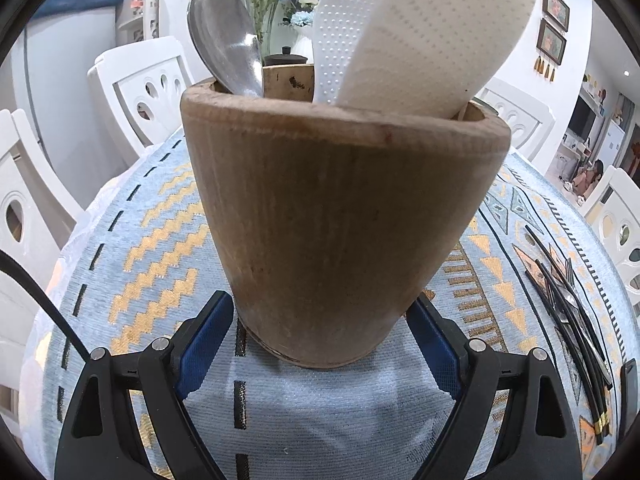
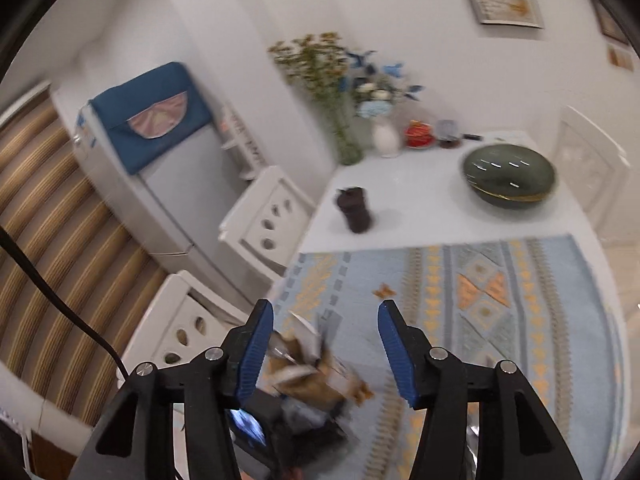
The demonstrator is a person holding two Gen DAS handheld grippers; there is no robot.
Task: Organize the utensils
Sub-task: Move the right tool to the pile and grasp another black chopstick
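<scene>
A tall wooden utensil holder (image 1: 344, 220) stands on the patterned blue tablecloth (image 1: 160, 240) and fills the left wrist view. A metal spoon (image 1: 224, 40) and a white dotted rice paddle (image 1: 420, 32) stick out of its top. My left gripper (image 1: 320, 302) is shut on the holder's lower part, one blue pad on each side. Black chopsticks and forks (image 1: 568, 312) lie on the cloth at the right. My right gripper (image 2: 326, 308) hangs open above the table with nothing between its fingers. Below it the holder (image 2: 316, 372) shows blurred.
A green bowl (image 2: 510, 178), a dark grinder (image 2: 356, 210) and vases of flowers (image 2: 348, 136) stand on the white far part of the table. White chairs (image 1: 136, 88) ring the table. A fridge (image 2: 160, 184) stands at the left wall.
</scene>
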